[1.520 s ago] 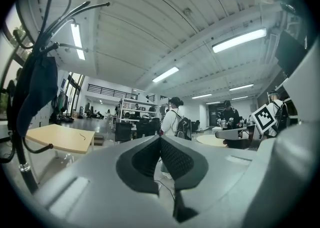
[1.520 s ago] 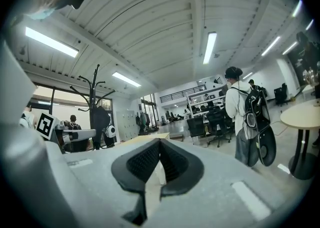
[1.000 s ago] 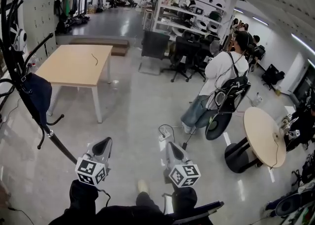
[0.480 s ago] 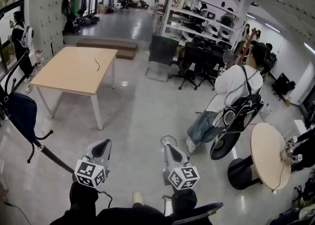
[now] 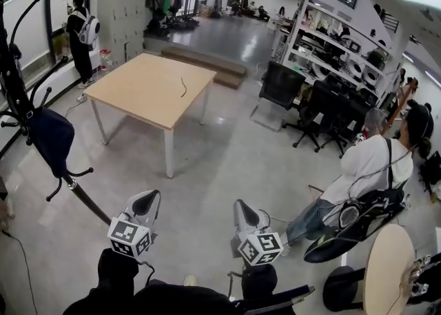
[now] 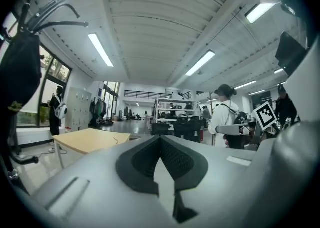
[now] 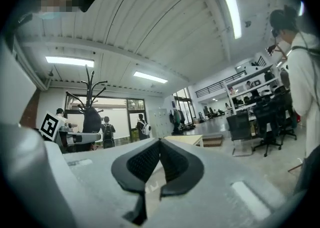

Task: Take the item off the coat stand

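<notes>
A black coat stand rises at the far left of the head view. A dark navy item hangs on it. The stand also shows in the left gripper view, upper left, with the dark item, and far off in the right gripper view as the coat stand. My left gripper and right gripper are held level, side by side, low in the head view, well short of the stand. Both are shut and hold nothing; their pads meet in the left gripper and the right gripper.
A light wooden table stands ahead. A person with a backpack and a round table are at the right. Office chairs and shelves are behind. Another person stands by the window.
The head view has swung left: the table and the person with the backpack slid to the right, and the coat stand shows more fully. Both grippers turned along with it and stayed shut.
</notes>
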